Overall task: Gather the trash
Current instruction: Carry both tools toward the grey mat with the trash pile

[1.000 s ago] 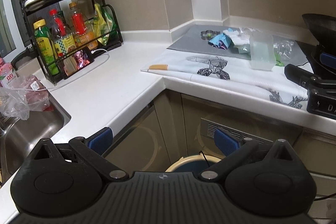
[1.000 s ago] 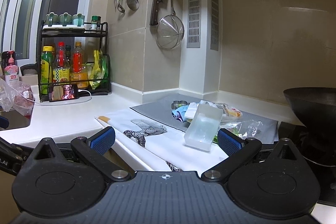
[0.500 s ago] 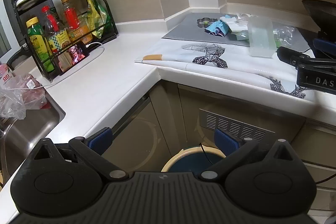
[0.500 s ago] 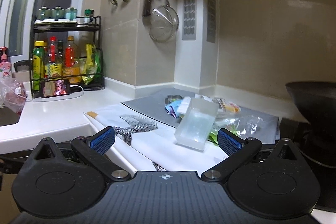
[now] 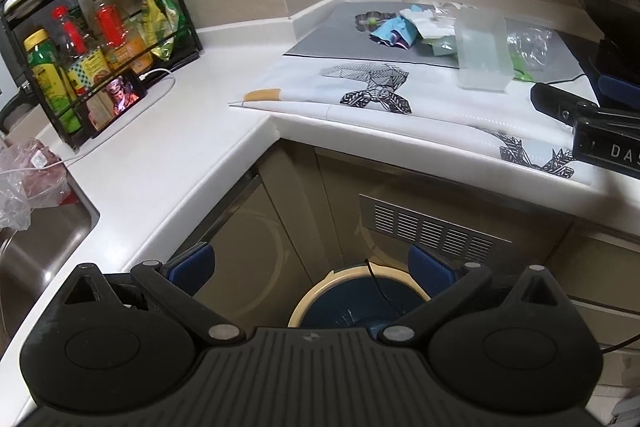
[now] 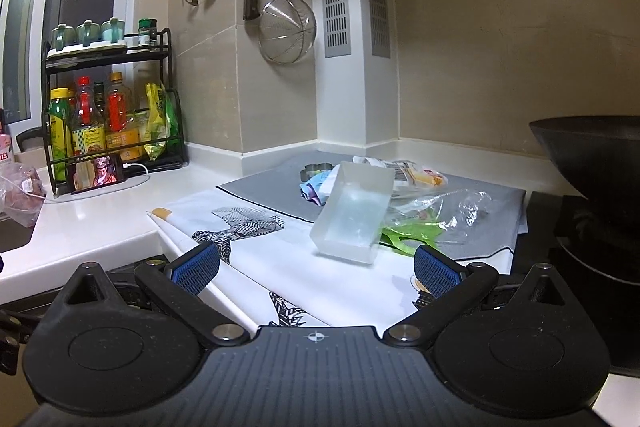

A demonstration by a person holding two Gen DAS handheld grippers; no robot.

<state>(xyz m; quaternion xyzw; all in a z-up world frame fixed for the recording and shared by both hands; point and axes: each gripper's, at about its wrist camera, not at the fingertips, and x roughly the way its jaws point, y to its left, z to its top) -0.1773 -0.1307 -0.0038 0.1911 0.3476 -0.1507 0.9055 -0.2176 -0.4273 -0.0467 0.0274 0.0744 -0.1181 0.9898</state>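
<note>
A pile of trash lies on the grey mat (image 6: 264, 187) at the counter's back corner: a clear plastic box (image 6: 352, 213) tipped on its side, a blue wrapper (image 6: 310, 191), crumpled clear plastic (image 6: 452, 207), green film (image 6: 408, 237) and white packaging (image 6: 404, 171). In the left wrist view the same plastic box (image 5: 482, 53) and blue wrapper (image 5: 390, 33) sit far right. My right gripper (image 6: 316, 269) stands open just short of the box, nothing between its fingers. My left gripper (image 5: 310, 267) hangs open over the floor bin (image 5: 360, 301), which has a cream rim and dark blue inside.
A white patterned cloth (image 6: 280, 259) covers the counter front. A black wok (image 6: 592, 151) stands on the stove at right. The bottle rack (image 6: 108, 115) and a lit phone (image 6: 96, 173) sit at left. A sink (image 5: 36, 247) with a plastic bag (image 5: 28, 183) lies far left.
The left gripper has tilted down and forward, bringing more of the bin into view. The right gripper has come closer to the clear box. Both stay open.
</note>
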